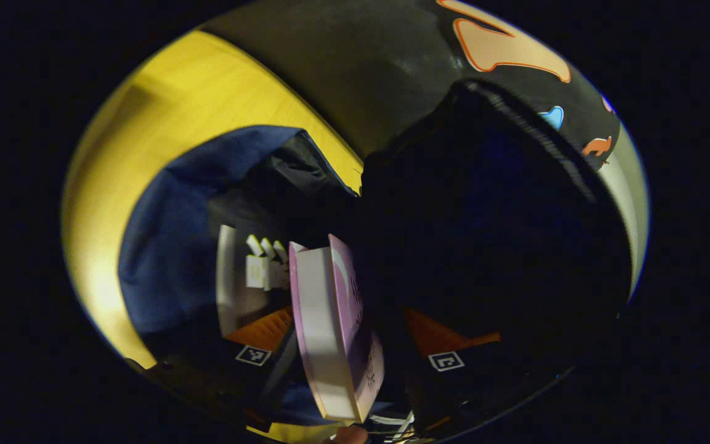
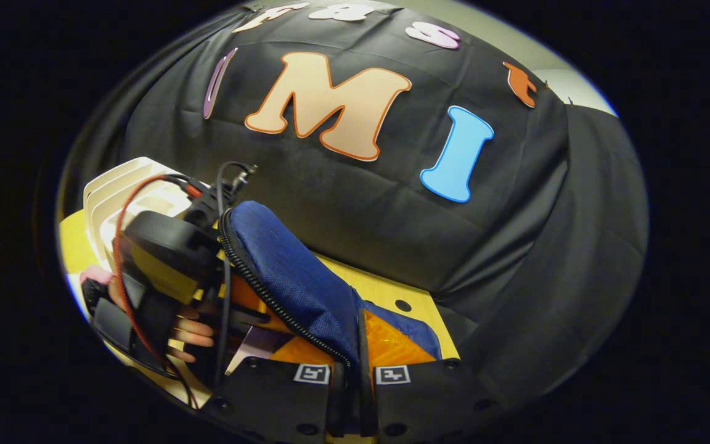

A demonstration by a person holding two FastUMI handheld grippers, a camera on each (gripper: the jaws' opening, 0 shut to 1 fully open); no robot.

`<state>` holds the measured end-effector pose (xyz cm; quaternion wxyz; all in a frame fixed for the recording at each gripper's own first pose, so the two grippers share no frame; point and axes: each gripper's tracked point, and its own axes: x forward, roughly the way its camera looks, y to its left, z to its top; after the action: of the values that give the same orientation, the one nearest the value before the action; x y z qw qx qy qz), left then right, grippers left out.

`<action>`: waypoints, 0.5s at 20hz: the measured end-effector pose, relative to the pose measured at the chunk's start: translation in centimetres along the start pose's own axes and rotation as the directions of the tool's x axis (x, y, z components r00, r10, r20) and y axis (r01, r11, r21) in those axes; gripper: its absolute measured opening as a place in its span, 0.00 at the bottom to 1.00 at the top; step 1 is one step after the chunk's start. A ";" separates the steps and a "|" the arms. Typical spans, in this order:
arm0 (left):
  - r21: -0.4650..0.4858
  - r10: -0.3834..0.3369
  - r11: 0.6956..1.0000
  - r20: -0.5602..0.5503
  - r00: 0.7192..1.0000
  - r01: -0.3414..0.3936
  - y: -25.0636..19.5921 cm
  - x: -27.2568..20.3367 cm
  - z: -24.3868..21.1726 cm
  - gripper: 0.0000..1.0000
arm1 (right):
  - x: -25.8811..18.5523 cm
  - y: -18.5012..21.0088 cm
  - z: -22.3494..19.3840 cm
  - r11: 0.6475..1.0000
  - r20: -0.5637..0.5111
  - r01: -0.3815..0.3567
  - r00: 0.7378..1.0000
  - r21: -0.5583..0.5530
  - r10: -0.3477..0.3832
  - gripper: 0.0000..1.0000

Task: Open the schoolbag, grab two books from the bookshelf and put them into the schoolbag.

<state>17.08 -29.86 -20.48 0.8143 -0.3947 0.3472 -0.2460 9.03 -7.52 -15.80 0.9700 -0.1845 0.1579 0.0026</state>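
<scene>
My left gripper (image 1: 352,338) points down into the open blue schoolbag (image 1: 170,246) and is shut on a pink book (image 1: 324,308), held upright on its edge at the bag's mouth. Another book (image 1: 250,277), dark with white print, stands deeper inside the bag. In the right gripper view, my right gripper (image 2: 358,348) is shut on the schoolbag's zipped rim (image 2: 293,271) and holds that side up. The left gripper's body (image 2: 164,259) and the hand (image 2: 191,333) holding it are to the left of the bag.
The bag lies on a yellow wooden table (image 1: 164,105). A white slotted bookshelf (image 2: 114,191) stands behind the left gripper at the table's left end. The booth's black cloth wall (image 2: 515,246) hangs close behind the bag.
</scene>
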 end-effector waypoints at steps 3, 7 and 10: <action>0.078 0.061 0.995 0.026 0.998 -0.063 -0.7 -3.7 -0.3 0.85 | -0.4 -0.7 -0.6 0.998 -0.032 -0.005 0.999 0.062 0.007 0.13; 0.241 0.132 0.960 0.054 0.990 -0.141 -2.7 -8.8 -0.7 0.89 | -1.5 -0.1 -1.4 0.993 -0.059 -0.044 0.997 0.109 0.051 0.19; 0.314 0.170 0.930 0.095 0.981 -0.192 -3.7 -12.5 -0.3 0.96 | -2.6 1.1 -2.1 0.985 -0.080 -0.072 0.993 0.154 0.085 0.42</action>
<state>8.37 -23.64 -12.99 0.8979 -0.2312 0.3102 -0.2099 5.86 -7.08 -17.22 0.9727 -0.1041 0.2064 0.0207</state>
